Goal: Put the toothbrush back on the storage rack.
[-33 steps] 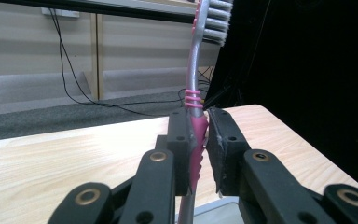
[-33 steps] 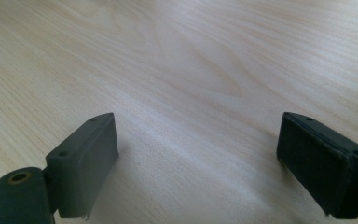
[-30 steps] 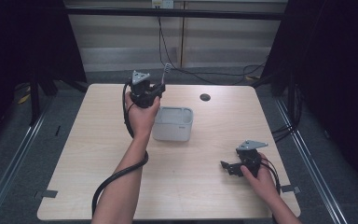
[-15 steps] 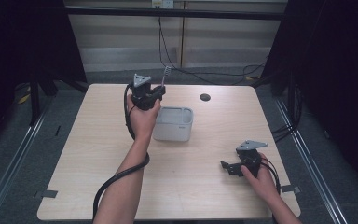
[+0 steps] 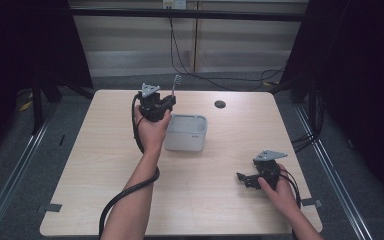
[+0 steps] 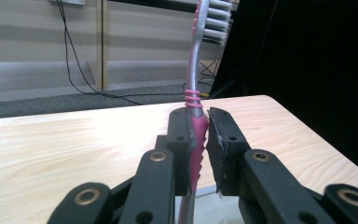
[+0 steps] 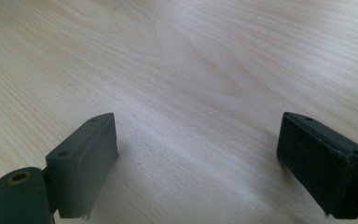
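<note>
The left gripper [image 5: 162, 102] is raised above the far half of the table [image 5: 80, 165], just beyond the far left corner of the grey container [image 5: 186, 133], and its jaws are pressed together on a toothbrush [image 5: 175, 85]. In the left gripper view the pads [image 6: 225, 149] clamp the pink, ribbed part of the toothbrush [image 6: 196, 140] handle — the pink section runs between both pads and continues below them toward the gripper body. Above the jaws the handle turns grey past a set of pink rings and rises nearly upright, tilted slightly to the right in that view, ending in the bristle head at the top edge, bristles facing right. In the high view the toothbrush projects up and away from the gripper, its head over the far edge of the table. The toothbrush is clear of the table surface and outside the container; the container stands on the table beside the left hand [image 5: 152, 131]. The right gripper [image 5: 245, 180] rests low at the near right of the table, well apart from the toothbrush and the container, held by the right hand [image 5: 275, 192]. Its jaws are spread wide — the right gripper view shows the two pads [image 7: 84, 163] far apart with bare wood between them. A small dark disc [image 5: 220, 104] lies on the far side of the table, right of the left gripper.
</note>
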Demonstrator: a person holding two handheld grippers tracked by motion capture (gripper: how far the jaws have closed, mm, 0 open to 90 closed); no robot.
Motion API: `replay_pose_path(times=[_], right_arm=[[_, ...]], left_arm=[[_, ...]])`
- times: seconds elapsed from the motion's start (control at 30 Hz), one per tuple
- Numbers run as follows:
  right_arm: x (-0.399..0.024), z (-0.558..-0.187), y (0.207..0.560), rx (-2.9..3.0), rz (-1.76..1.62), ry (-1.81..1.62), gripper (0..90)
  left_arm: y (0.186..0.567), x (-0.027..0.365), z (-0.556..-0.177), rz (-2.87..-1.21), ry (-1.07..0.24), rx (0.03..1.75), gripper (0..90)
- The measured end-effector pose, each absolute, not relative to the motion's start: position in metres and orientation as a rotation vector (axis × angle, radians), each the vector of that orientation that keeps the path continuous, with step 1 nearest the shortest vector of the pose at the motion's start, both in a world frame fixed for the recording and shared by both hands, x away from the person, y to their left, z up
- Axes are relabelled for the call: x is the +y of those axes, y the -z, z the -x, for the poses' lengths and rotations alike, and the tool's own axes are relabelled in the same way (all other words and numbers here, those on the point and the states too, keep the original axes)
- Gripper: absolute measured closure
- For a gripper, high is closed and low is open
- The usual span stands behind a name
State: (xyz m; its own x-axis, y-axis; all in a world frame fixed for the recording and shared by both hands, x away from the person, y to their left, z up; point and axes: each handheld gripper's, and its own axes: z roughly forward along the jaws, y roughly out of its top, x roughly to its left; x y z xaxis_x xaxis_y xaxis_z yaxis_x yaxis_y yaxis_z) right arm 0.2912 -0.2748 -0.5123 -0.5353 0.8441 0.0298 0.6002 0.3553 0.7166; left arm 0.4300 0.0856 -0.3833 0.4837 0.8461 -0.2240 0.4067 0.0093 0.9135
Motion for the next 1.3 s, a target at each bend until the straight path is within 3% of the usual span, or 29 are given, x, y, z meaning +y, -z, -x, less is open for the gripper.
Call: replay_pose_path(times=[1.3], right_arm=[[-0.275,-0.292,0.512,2.281,-1.266,-0.981,11.5]], left_arm=[[0.403,0.1,-0.413,-1.635,-0.472,1.129,79.2]])
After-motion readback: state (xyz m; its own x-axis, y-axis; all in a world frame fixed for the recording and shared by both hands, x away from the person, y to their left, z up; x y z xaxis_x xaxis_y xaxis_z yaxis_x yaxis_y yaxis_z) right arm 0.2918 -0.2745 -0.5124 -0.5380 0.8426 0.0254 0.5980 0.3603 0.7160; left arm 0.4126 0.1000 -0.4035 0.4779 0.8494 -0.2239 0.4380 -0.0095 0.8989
